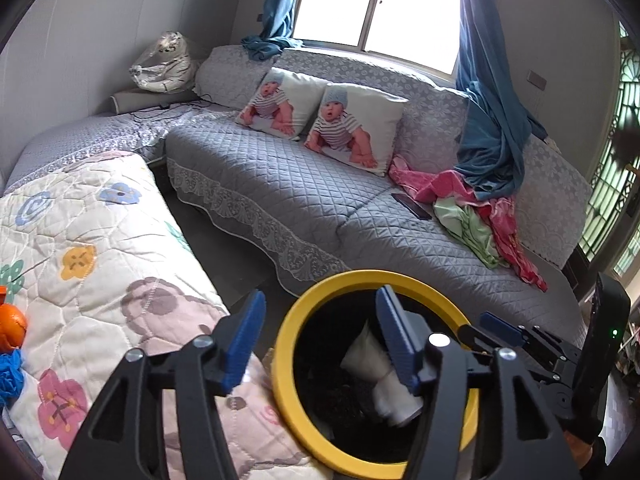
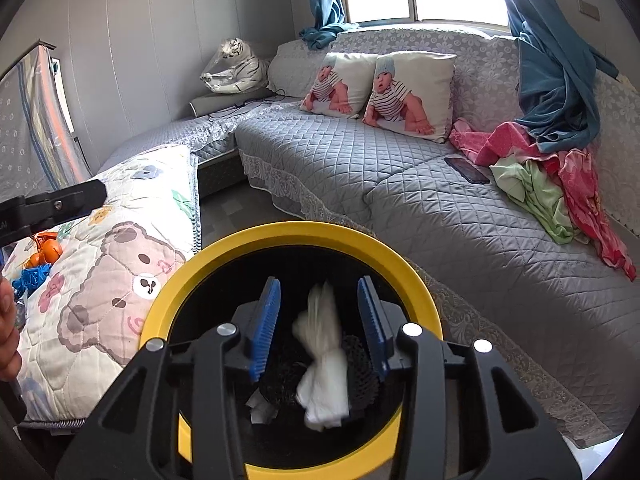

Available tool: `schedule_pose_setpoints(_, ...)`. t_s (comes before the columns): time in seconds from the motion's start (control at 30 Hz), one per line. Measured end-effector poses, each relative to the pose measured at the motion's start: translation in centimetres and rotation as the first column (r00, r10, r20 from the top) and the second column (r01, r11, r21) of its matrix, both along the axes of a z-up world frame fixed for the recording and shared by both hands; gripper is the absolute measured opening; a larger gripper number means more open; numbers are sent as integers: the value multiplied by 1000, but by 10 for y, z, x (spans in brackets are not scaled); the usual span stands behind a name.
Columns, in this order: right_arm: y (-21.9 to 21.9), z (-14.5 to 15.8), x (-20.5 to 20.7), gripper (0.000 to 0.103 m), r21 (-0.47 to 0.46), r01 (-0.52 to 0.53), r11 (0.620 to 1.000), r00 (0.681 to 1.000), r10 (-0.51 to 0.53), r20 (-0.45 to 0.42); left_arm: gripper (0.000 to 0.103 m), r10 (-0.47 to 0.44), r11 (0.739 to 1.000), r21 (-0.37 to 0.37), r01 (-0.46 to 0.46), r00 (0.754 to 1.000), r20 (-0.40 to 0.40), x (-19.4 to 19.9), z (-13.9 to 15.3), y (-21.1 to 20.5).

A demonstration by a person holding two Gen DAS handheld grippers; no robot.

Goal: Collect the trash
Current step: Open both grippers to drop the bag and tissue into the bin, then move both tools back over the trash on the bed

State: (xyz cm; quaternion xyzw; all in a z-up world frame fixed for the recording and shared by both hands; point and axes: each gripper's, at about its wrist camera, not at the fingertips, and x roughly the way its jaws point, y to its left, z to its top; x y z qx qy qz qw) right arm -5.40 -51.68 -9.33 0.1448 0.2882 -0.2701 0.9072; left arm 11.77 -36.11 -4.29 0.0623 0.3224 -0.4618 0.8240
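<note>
A black trash bin with a yellow rim (image 1: 294, 316) (image 2: 224, 246) stands between the quilted table and the sofa. A white crumpled wrapper (image 2: 322, 354) is blurred in the bin's mouth, between my right gripper's fingers and touching neither; it also shows in the left wrist view (image 1: 372, 372). My right gripper (image 2: 320, 326) is open right over the bin. My left gripper (image 1: 320, 344) is open and empty at the bin's left rim. Orange (image 1: 12, 326) and blue (image 1: 10, 372) items lie on the table at the far left.
A cartoon-print quilt covers the table (image 2: 120, 248) on the left. A grey quilted corner sofa (image 2: 400, 184) holds two baby-print pillows (image 2: 412, 92), a phone (image 2: 466, 170), pink and green clothes (image 2: 560, 184) and a plush tiger (image 2: 236, 66). A dark floor strip (image 1: 236, 256) runs between table and sofa.
</note>
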Motion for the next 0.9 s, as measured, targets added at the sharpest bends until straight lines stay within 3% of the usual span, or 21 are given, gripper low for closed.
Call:
schedule_pose_setpoints(0.27,14,10,11,63,-27,-52,998,998,52,26,84,138,990,-20,-137,988,63,29,13,64)
schedule_pose_setpoints(0.53,55,23,55,71,-60,-200,978,977,203,60,86,255,966,20,-258,961,104,54,13,146)
schedule_pose_setpoints(0.7,94,28,100,71,-74,-333,940,939,338,68,86,362,930,19,-367,924,120,62,8,216)
schedule_pose_setpoints(0.9,160,34,164,71,-86,-513,854,851,519,78,87,479,874,23,-485,868,130,78,1,287)
